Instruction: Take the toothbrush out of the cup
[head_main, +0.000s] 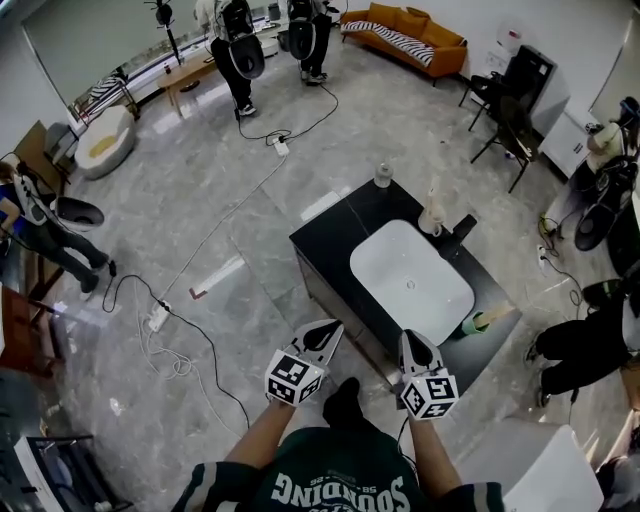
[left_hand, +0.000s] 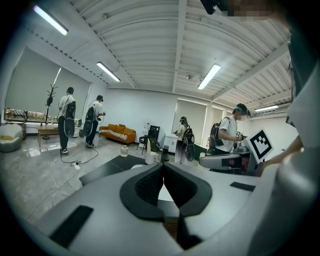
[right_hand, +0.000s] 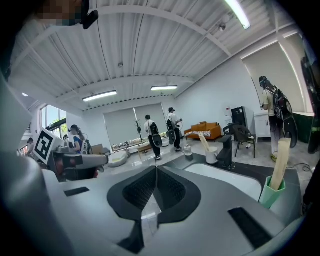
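The left gripper (head_main: 322, 337) has its jaws pressed together on nothing. Its own view catches the white mug (left_hand: 150, 158) on the black counter (head_main: 330, 232) but not the green cup (head_main: 474, 323). The right gripper (head_main: 415, 347) is likewise closed and empty. Its view shows the toothbrush (right_hand: 281, 160) upright in that cup, at the counter's right corner. The shirt (head_main: 340, 485) print, upside down, seems to read "SOUNDING".

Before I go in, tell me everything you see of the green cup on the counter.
The green cup is a small, pale mint tumbler, plastic by its look, standing upright on the black counter at its near right corner, just beside the white basin. A beige toothbrush stands in it, leaning slightly, its handle rising well above the rim. Nothing else touches the cup.
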